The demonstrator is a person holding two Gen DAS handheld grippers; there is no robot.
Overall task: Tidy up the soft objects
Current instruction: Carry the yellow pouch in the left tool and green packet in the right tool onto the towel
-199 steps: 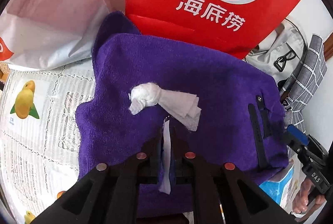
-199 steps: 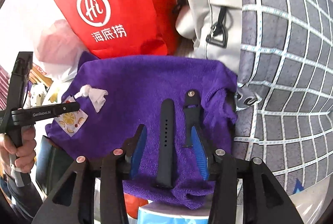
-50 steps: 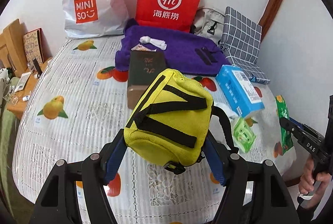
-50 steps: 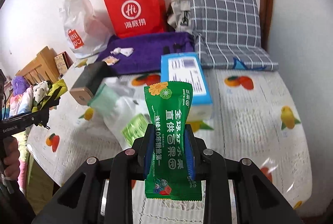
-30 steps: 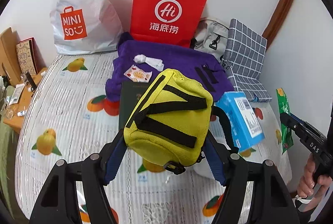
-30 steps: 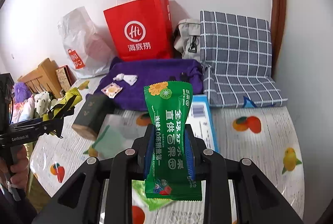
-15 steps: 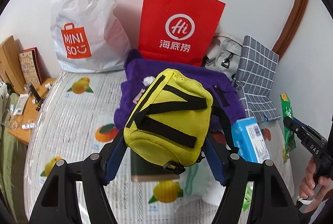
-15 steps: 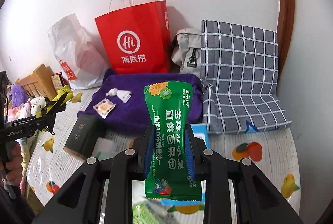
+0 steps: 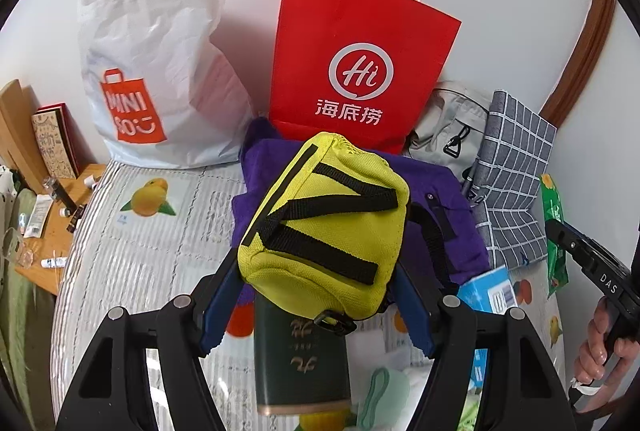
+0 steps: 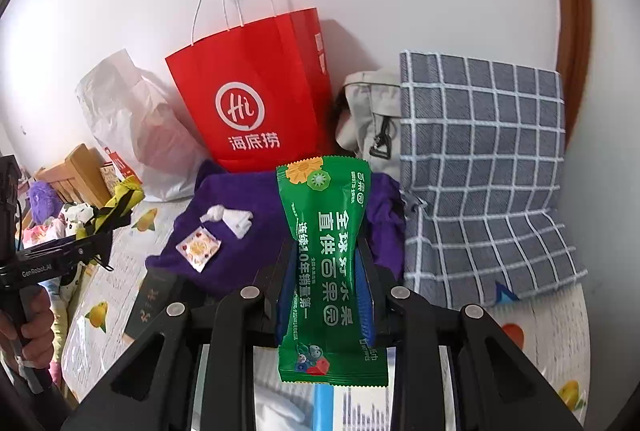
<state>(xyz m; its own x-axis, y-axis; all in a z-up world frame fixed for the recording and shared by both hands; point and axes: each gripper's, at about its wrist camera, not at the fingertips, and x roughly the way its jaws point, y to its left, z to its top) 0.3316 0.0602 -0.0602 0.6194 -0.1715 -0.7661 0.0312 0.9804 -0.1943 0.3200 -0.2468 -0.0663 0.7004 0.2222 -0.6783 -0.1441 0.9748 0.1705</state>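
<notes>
Both sets of tongs have come fwd toward the far wall since the frames a sec or so back: red bag (image 9: 360, 71) and purple towel (image 10: 248, 251) now loom larger, and the blue box (image 9: 488, 291) has slid down to the bottom of the views.

We've got the left tongs (image 9: 316, 295) clamped on the yellow pouch (image 9: 324, 231), lifted off the bed (image 9: 140, 251), w/ its black straps running diagonally across the top face. Right tongs (image 10: 326, 291) are clamped on the green snack packet (image 10: 332, 271), held upright, long axis running along the fingers, top edge pointing at the towel.

Key relation for what's next, as we judge it: the towel lies straight ahead of both tongs, just past their tips and below, at the foot of the red bag. It already carries a knotted tissue (image 10: 228, 221) and a small printed sachet (image 10: 199, 249) on its left part, so that's prob. the collecting spot. Right tongs face the towel's bare right part, beside the checked cushion (image 10: 480, 171); left tongs face its middle, w/ the pouch hiding much of it. Dark green box (image 9: 302, 359) sits under the pouch, between us and the towel, so the pouch must clear it. Right side looks to have the freer path.
</notes>
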